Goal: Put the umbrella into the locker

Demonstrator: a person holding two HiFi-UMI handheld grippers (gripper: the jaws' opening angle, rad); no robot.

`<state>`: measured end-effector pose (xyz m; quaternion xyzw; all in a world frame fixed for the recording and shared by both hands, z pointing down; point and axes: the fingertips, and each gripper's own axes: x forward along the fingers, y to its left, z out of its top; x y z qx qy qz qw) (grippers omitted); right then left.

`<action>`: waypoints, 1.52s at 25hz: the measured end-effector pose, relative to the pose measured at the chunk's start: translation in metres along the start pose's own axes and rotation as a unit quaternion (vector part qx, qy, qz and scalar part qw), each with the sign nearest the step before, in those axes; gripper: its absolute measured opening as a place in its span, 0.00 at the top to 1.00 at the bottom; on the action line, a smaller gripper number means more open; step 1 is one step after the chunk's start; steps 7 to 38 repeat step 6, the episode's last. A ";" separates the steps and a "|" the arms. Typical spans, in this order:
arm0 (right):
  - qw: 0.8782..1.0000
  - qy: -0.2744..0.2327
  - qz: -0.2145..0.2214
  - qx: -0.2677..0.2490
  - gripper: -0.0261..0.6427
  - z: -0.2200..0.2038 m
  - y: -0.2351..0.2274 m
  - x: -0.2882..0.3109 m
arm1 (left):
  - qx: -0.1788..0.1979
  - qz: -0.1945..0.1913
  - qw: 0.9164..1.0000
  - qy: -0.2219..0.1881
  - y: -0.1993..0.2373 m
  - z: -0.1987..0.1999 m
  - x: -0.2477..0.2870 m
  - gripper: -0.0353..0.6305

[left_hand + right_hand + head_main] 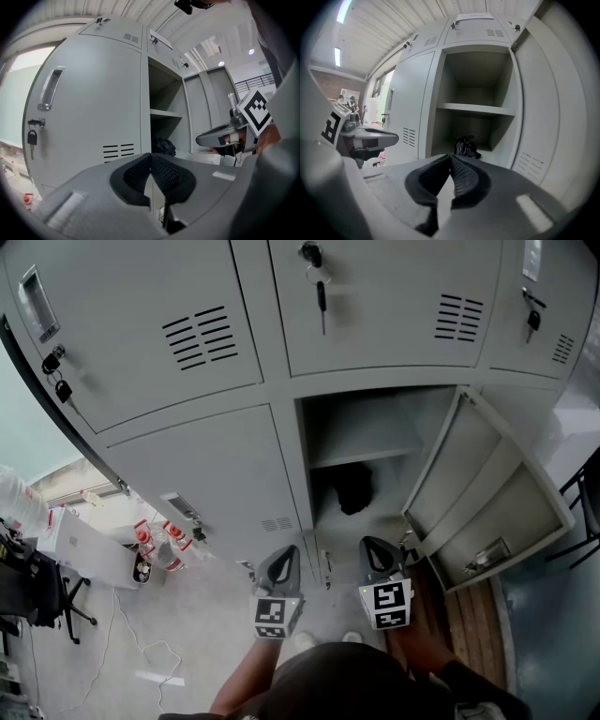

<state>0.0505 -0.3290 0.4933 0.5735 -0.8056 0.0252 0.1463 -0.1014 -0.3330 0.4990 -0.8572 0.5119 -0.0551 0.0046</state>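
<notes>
Grey lockers (187, 456) behind; left gripper (150, 155) and right gripper (450, 157) clenched empty; umbrella (465, 147) inside open locker (474, 84).

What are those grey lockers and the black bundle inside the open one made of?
The lockers look like painted sheet metal: smooth pale-grey panels, punched vent slots. The umbrella below the shelf seems soft fabric, black and crumpled; exact cloth unclear.

Black umbrella (466, 147); pale grey locker (525, 122)
</notes>
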 end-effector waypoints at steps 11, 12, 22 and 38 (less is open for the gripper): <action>1.000 -0.003 -0.003 0.015 0.96 -0.002 -0.001 0.000 | -0.001 0.010 1.000 0.017 0.006 -0.013 0.001 0.94; 1.000 -0.003 -0.003 0.015 0.96 -0.002 -0.001 0.000 | -0.001 0.010 1.000 0.017 0.006 -0.013 0.001 0.94; 1.000 -0.003 -0.003 0.015 0.96 -0.002 -0.001 0.000 | -0.001 0.010 1.000 0.017 0.006 -0.013 0.001 0.94; 1.000 -0.003 -0.003 0.015 0.96 -0.002 -0.001 0.000 | -0.001 0.010 1.000 0.017 0.006 -0.013 0.001 0.94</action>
